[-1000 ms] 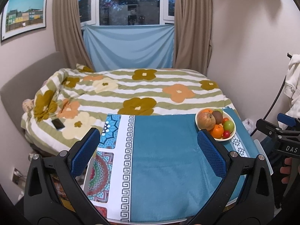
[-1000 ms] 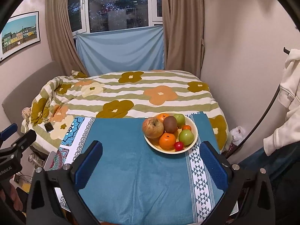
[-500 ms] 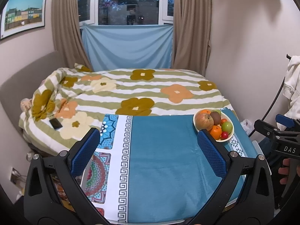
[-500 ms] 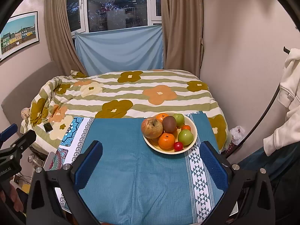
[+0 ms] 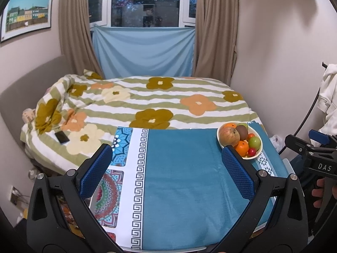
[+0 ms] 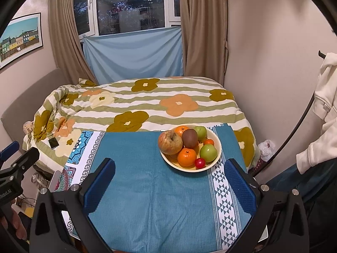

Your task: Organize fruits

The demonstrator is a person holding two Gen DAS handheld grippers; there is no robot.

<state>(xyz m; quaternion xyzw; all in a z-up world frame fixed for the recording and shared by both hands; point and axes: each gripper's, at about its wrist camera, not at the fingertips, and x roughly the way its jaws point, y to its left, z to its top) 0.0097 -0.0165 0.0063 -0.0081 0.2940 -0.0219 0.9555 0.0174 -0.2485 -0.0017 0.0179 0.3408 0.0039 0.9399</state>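
A cream bowl (image 6: pixel 218 149) (image 5: pixel 259 148) of fruit stands at the far right of a table under a teal cloth (image 6: pixel 151 189) (image 5: pixel 185 179). It holds a big reddish apple (image 6: pixel 170 142) (image 5: pixel 229 136), a brown kiwi (image 6: pixel 189 138), two oranges (image 6: pixel 186 157), two green apples (image 6: pixel 208 152) and a small red fruit (image 6: pixel 199 163). My right gripper (image 6: pixel 169 171) hangs open just in front of the bowl, nothing between its blue pads. My left gripper (image 5: pixel 166 160) is open over the cloth, left of the bowl, also empty.
Behind the table lies a bed with a flowered striped quilt (image 6: pixel 147 103) and a phone (image 6: pixel 53 143) on it. A wall and a hanging white garment (image 6: pixel 324 109) close the right side. The other handle and a hand show at each view's edge.
Both grippers have risen or tilted slightly, so the bowl and table sit a little farther off in both views. The fruit has not moved.
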